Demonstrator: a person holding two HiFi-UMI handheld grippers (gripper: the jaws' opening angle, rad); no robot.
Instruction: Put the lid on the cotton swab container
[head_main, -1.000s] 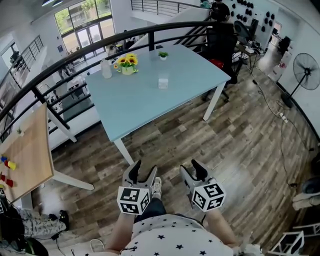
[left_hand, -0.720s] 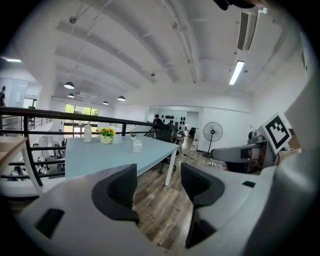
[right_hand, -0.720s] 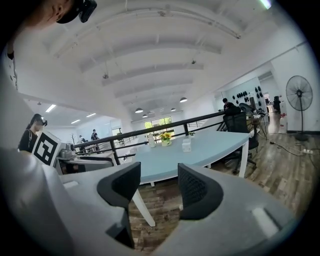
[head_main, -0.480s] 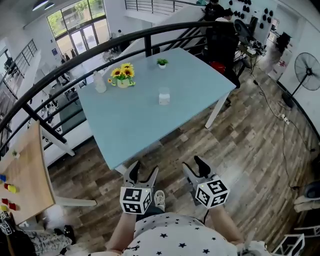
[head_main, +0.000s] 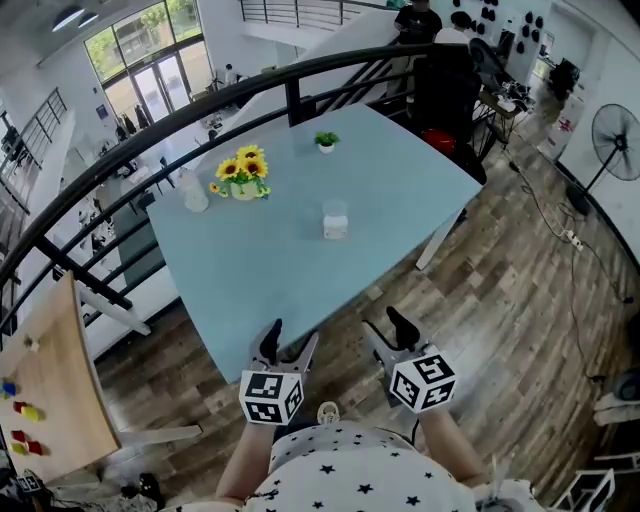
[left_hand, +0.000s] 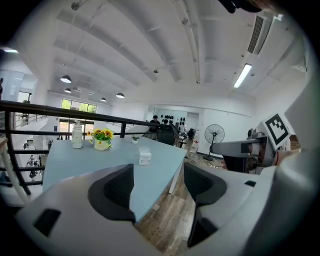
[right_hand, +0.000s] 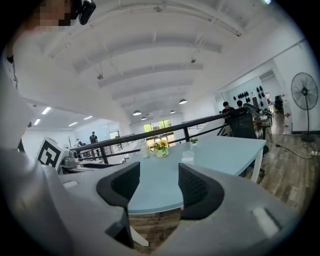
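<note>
We hold the left gripper (head_main: 290, 335) low at centre-left of the head view, its jaws apart with nothing between them but the near table edge and floor beyond; they have just been opening. In the left gripper view (left_hand: 159, 185) the two dark pads stand clearly separated. The right gripper (head_main: 385, 325) sits just beside it, at lower centre-right, likewise spread and empty, its jaws also having just been opening; the right gripper view (right_hand: 159, 187) shows the same gap. Both point up the frame toward the light-blue table (head_main: 290, 270), whose near corner lies just above the jaw tips.

The cotton swab container (head_main: 335, 220) stands upright near the middle of that table, well apart from both grippers. We cannot tell whether its lid is on.

Further up and left on the table are a pot of sunflowers (head_main: 242, 178) and a pale bottle (head_main: 193, 192), and near the far edge a small green plant (head_main: 326, 141). A dark railing (head_main: 200, 105) curves behind the table. A standing fan (head_main: 612, 130) is at the upper right, above the wooden floor (head_main: 500, 270).
</note>
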